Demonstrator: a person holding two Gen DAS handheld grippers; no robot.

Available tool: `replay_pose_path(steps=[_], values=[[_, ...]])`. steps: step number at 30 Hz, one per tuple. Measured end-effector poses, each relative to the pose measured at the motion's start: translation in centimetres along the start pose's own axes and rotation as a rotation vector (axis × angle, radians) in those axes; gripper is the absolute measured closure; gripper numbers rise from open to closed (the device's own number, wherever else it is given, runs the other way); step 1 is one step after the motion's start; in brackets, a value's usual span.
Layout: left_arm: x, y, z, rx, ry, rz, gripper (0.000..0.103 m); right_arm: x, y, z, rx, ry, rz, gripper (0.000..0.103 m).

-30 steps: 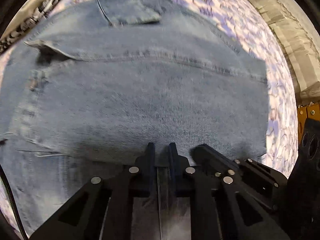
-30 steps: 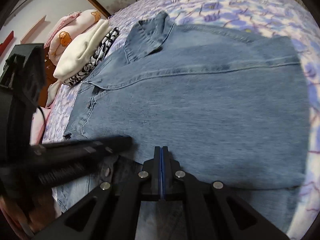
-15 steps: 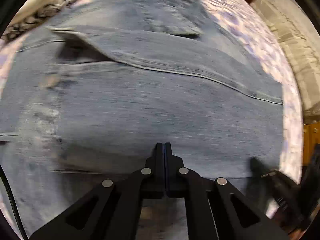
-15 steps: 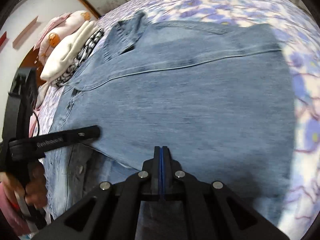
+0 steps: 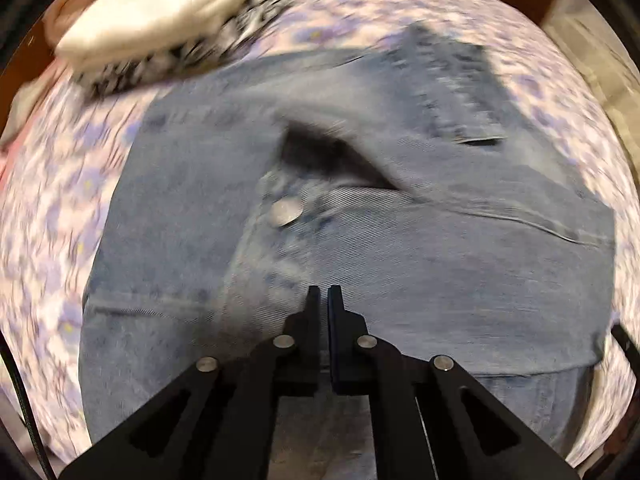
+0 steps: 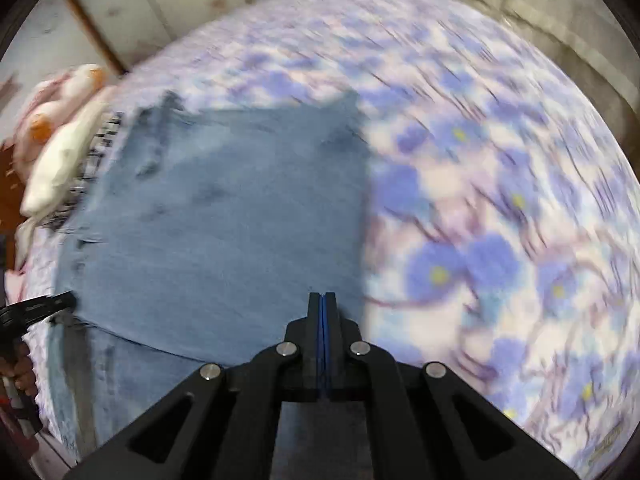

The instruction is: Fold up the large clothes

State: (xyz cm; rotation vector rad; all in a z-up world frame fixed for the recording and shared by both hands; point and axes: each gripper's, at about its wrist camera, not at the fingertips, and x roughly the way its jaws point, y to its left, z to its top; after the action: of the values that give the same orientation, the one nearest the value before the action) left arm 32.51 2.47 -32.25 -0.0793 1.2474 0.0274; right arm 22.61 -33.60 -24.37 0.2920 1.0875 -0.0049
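Both tools pulled back, left tool (image 5: 323,294) slightly parted over denim shirt (image 5: 440,264)

Faded blue denim shirt (image 5: 420,264) with a pale silvery button (image 5: 285,211), bedsheet (image 6: 500,216) white and lilac – strewn with violet-blue flowers, yellow-centred, cream-white folded cloth (image 5: 160,8) over a black-and-white patterned one (image 5: 192,56), black left hand-held gripper (image 5: 323,300), black right hand-held gripper (image 6: 322,304) – blue-lined pads.

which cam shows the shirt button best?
Left wrist. The round metal button sits near frame centre on the denim shirt, just beyond the left gripper. Right wrist shows only blurred denim; no button can be made out.
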Motion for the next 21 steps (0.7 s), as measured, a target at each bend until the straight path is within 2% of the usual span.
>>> replay_pose_path(steps=[4, 9, 12, 16, 18, 21], values=[[0.7, -4.0, 2.1, 0.047, 0.005, -0.127, 0.101, 1.3, 3.8, 1.3, -0.027, -0.011, 0.169, 0.103], [2.8, -7.7, 4.7, 0.077, -0.013, -0.184, 0.101, 5.6, 9.2, 2.5, -0.056, 0.003, 0.314, 0.103], [3.3, -9.2, 5.5, 0.036, -0.035, -0.201, 0.101, 8.7, 11.1, 3.2, -0.060, 0.026, 0.332, 0.103], [5.0, -7.7, 7.0, -0.044, -0.055, -0.183, 0.101, 10.9, 12.2, 4.4, -0.051, 0.030, 0.337, 0.103], [5.4, -6.2, 7.4, -0.102, -0.056, -0.198, 0.101, 11.5, 12.4, 5.0, -0.070, 0.032, 0.284, 0.103], [5.7, -3.8, 7.7, -0.153, -0.060, -0.172, 0.101, 11.9, 11.3, 5.8, -0.047, 0.022, 0.225, 0.103]])
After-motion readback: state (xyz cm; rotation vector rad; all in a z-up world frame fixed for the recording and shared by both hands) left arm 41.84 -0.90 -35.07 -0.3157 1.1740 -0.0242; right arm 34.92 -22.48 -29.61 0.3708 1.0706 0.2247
